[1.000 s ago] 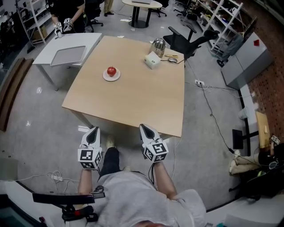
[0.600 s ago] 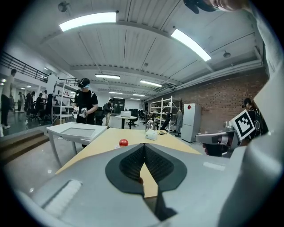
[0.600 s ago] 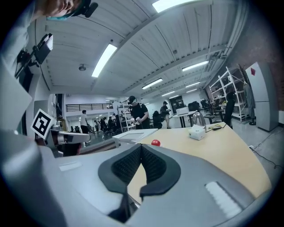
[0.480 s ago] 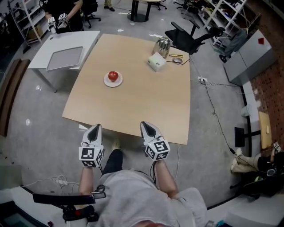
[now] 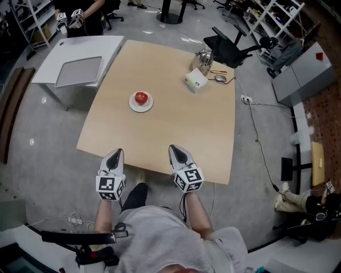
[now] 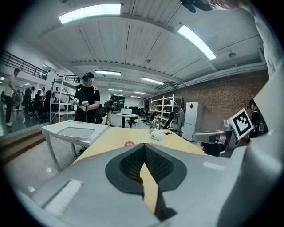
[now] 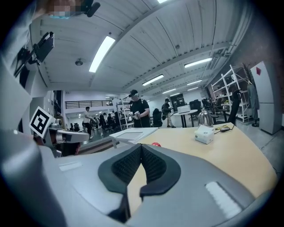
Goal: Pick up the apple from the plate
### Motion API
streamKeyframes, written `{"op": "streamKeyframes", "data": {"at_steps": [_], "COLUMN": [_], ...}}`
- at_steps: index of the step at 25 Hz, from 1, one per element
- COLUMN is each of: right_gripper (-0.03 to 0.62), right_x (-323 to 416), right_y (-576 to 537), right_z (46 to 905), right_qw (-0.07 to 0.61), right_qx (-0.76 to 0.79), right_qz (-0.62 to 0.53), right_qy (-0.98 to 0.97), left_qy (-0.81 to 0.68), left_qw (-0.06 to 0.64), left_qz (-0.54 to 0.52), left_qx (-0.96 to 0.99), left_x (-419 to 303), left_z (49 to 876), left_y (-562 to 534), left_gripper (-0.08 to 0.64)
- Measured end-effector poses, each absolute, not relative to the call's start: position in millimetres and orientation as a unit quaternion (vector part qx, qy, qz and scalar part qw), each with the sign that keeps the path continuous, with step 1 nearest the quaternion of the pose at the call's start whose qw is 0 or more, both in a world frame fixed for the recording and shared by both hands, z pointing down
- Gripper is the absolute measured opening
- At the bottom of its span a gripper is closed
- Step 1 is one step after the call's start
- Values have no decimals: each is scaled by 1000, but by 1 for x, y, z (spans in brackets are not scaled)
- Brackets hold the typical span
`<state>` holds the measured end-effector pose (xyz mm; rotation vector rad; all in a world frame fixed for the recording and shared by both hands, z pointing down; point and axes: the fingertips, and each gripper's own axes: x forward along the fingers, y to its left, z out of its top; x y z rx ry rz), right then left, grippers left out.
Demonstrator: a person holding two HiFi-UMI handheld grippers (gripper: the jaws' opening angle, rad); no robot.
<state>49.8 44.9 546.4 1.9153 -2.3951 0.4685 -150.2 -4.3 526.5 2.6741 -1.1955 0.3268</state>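
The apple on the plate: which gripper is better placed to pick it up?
Left, by a little. The apple lies slightly nearer the left gripper than the right gripper. Both are shut, empty, at the near edge of the table.

Hidden, cropped or too small

From the left tool (image 6: 144, 146) and the right tool (image 7: 141, 147), each tool's own grey body covers the near desk (image 6: 111, 137) and the whole plate (image 5: 141, 109). Only the top of the apple (image 6: 129, 143) peeks over as a red spot. At the desk's far right corner, the small bits (image 5: 219, 78) beside the white box (image 5: 195, 81) are too small to tell. The head view's top edge crops a person (image 5: 90, 16).
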Motion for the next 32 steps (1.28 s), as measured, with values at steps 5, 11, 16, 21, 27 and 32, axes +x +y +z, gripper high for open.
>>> {"op": "streamKeyframes", "data": {"at_steps": [5, 11, 16, 21, 27, 32], "right_gripper": [6, 6, 8, 15, 26, 35], "right_x": [43, 36, 31, 29, 26, 21], "right_y": [19, -19, -50, -86, -126, -162], "right_z": [549, 554, 552, 560, 569, 580], "right_qw": [41, 74, 98, 116, 152, 193], "right_qx": [610, 602, 596, 589, 581, 564], "right_qz": [139, 115, 94, 86, 68, 46], "right_qy": [-779, -787, -791, -795, -797, -801], "left_qy": [-405, -407, -405, -399, -395, -391], "left_qw": [107, 120, 127, 133, 149, 156], "left_qz": [114, 116, 121, 126, 129, 129], "left_qx": [901, 898, 897, 898, 897, 898], "left_x": [-155, -163, -170, -173, -182, -187], "left_z": [534, 546, 550, 560, 572, 578], "left_y": [-23, -47, -65, -83, -99, -113], "left_gripper": [20, 20, 20, 20, 20, 20]}}
